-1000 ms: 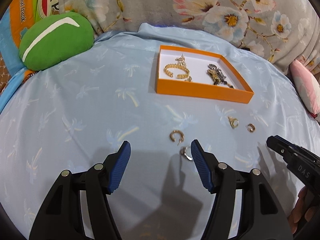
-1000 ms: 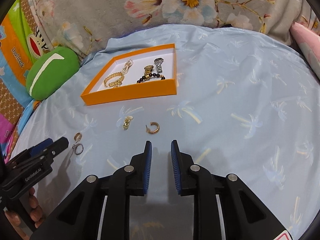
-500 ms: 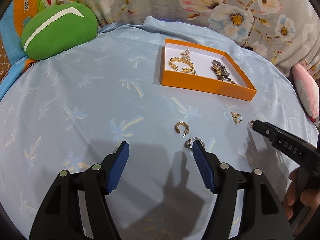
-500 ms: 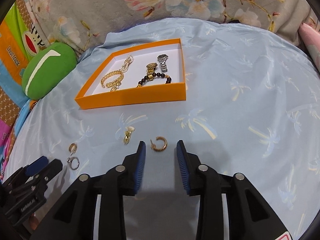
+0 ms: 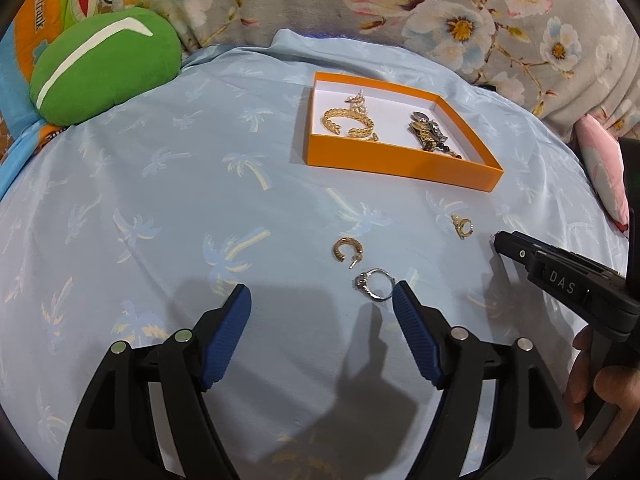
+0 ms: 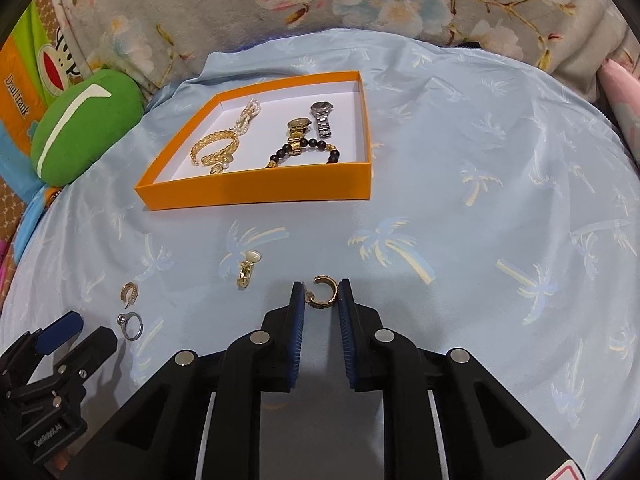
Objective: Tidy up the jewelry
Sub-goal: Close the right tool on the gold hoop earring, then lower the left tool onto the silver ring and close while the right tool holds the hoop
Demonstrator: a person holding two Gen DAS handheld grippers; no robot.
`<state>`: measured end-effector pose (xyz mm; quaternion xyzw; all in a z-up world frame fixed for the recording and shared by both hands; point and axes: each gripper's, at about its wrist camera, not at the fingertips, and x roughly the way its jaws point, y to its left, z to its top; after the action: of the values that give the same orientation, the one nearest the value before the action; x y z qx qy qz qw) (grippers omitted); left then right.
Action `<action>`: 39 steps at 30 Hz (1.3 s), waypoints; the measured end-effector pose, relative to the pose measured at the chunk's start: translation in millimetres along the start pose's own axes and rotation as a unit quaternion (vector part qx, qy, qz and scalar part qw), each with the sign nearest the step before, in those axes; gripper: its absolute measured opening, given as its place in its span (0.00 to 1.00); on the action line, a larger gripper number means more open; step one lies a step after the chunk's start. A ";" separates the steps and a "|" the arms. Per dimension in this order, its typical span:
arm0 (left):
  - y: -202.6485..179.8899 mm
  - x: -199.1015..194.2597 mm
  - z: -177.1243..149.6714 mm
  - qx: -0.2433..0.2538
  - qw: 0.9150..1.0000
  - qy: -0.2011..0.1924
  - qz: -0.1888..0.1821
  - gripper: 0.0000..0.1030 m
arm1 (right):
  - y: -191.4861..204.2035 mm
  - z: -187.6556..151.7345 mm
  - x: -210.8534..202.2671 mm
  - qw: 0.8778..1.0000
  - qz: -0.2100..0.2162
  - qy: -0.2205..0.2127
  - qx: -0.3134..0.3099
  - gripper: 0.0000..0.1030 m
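In the right wrist view my right gripper (image 6: pixel 321 292) is closing, and its blue pads touch both sides of a gold hoop earring (image 6: pixel 322 292) lying on the blue sheet. To the left lie a gold clip earring (image 6: pixel 248 268), a second gold hoop (image 6: pixel 129 292) and a silver ring (image 6: pixel 130 324). My left gripper (image 5: pixel 322 296) is opening, with nothing between its pads. The silver ring (image 5: pixel 376 284) lies just inside its right fingertip (image 5: pixel 400 294), with the second gold hoop (image 5: pixel 347 250) beyond it. The orange box (image 6: pixel 256 192) holds bracelets and watches.
A green cushion (image 5: pixel 104 64) sits at the back left and a floral blanket (image 5: pixel 440 8) runs along the back. A pink pillow (image 5: pixel 600 168) lies at the right edge. A hand (image 5: pixel 600 392) holds the right gripper (image 5: pixel 504 244).
My right gripper moved forward over the gold hoop, widened, then narrowed around it. My left gripper's jaws spread wider, and the silver ring now lies by its right fingertip.
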<state>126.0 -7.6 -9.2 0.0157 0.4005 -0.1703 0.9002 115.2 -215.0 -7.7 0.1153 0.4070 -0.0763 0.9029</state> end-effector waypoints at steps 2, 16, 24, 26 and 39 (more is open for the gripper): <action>-4.8 1.9 0.3 0.009 1.000 0.004 0.004 0.69 | -3.0 -1.9 -2.4 1.000 0.002 -0.001 0.005 0.15; -28.6 15.6 7.0 0.028 0.999 0.015 0.006 0.55 | -13.3 -12.1 -13.0 1.000 0.014 -0.005 0.024 0.16; -22.1 19.9 13.6 0.024 1.000 0.013 0.012 0.41 | -15.8 -12.7 -12.9 0.999 0.023 -0.004 0.032 0.16; -20.1 20.7 14.7 0.024 0.999 0.013 0.020 0.42 | -16.3 -12.9 -13.3 0.999 0.024 -0.004 0.033 0.16; -21.1 9.2 1.0 0.028 0.999 0.013 0.034 0.43 | -15.6 -13.3 -13.5 0.999 0.029 -0.005 0.032 0.16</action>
<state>125.7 -30.4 -12.9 0.0569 0.4066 -0.1500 0.8994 93.2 -225.8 -8.3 0.1555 0.3964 -0.0636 0.9026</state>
